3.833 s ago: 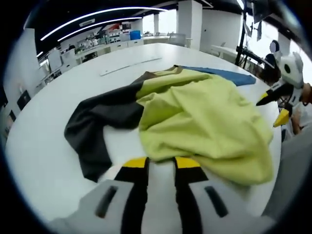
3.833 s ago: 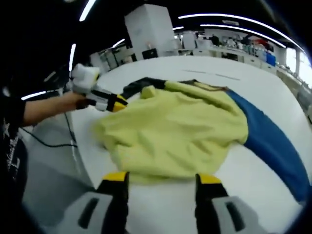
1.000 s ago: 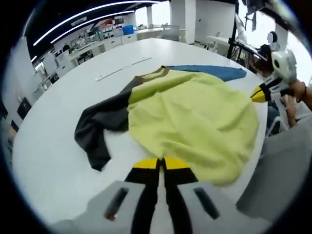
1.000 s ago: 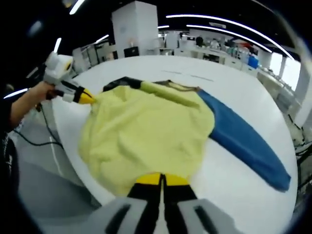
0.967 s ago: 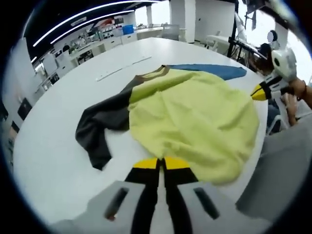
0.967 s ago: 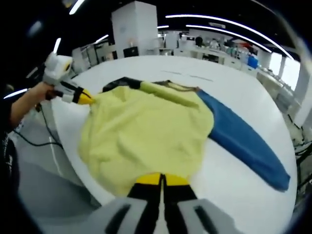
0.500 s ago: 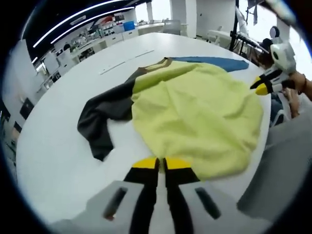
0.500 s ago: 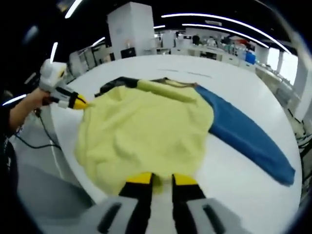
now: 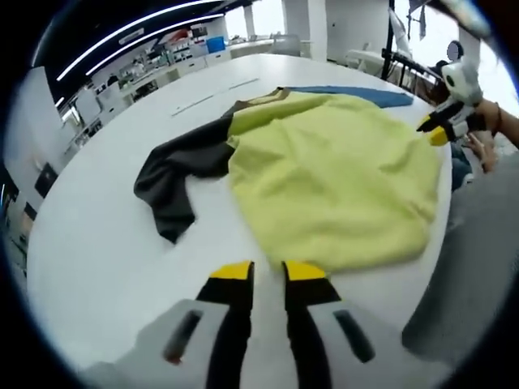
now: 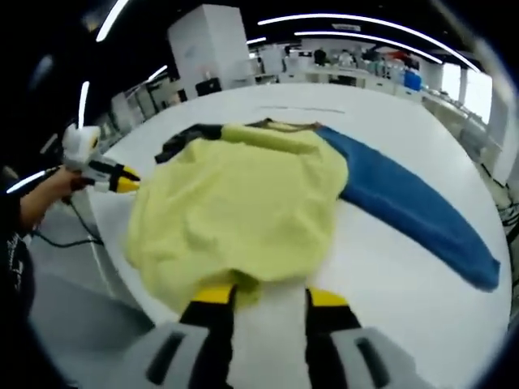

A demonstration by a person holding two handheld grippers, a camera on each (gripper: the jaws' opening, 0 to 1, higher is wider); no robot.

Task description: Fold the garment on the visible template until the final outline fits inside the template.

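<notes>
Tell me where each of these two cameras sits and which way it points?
Left gripper view: rides the left tongs, looking across the shirt at its dark sleeve; its own jaws show, open.
Right gripper view: rides the right tongs, facing the shirt and blue sleeve; own jaws open, a hand at left.
Both share the shirt on the white table.

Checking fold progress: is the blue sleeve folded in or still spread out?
Spread out. The blue sleeve lies flat on the table, reaching away from the yellow body.
</notes>
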